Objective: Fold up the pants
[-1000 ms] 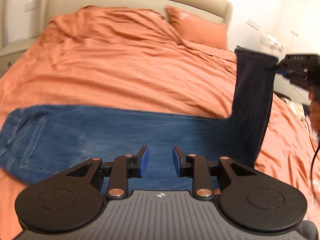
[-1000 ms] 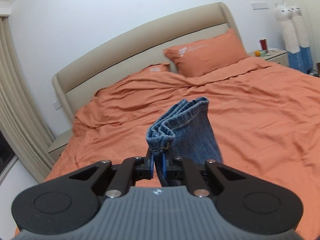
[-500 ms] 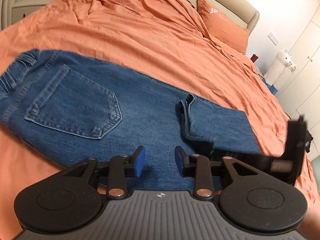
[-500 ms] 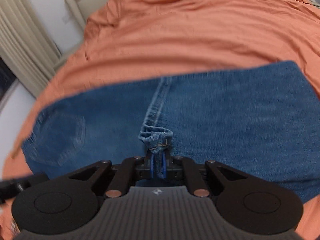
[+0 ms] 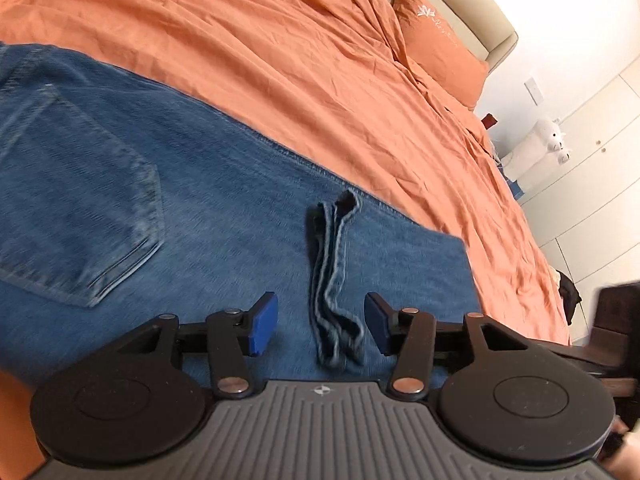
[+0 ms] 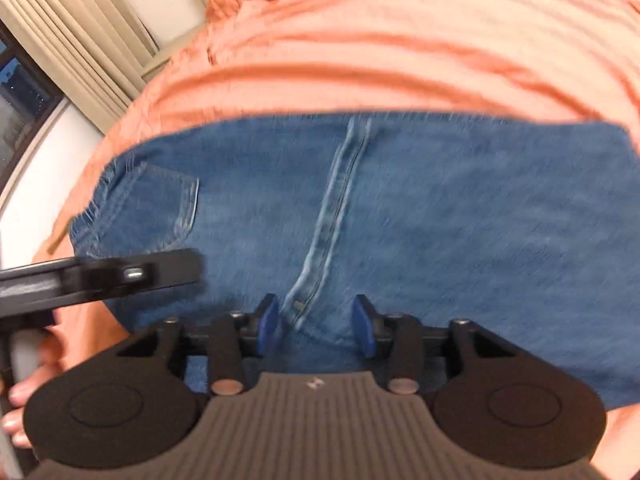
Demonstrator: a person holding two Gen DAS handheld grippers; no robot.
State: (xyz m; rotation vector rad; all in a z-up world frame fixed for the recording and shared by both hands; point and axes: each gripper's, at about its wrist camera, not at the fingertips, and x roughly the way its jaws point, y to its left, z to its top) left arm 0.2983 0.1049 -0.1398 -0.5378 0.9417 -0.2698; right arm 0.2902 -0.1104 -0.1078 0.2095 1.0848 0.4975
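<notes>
Lifting away now, watch out: both grippers, left [image 5: 322,326] and right [image 6: 316,326], have just been opening, fingers apart, holding nothing; a finger could snag the hem [image 5: 334,280] at lower middle and undo your jeans [image 6: 400,208] fold.

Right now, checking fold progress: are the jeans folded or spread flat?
Folded once: the jeans lie on the bed with the leg hem doubled back near the pocket.

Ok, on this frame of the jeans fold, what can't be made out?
- Jeans waistband: cut off by the left edge, left wrist view.
- Near edge of the jeans: hidden under both camera housings.
- Right wrist view: motion blur smears the denim weave and hem.
- Bedside items: too small to identify, left wrist view.
</notes>
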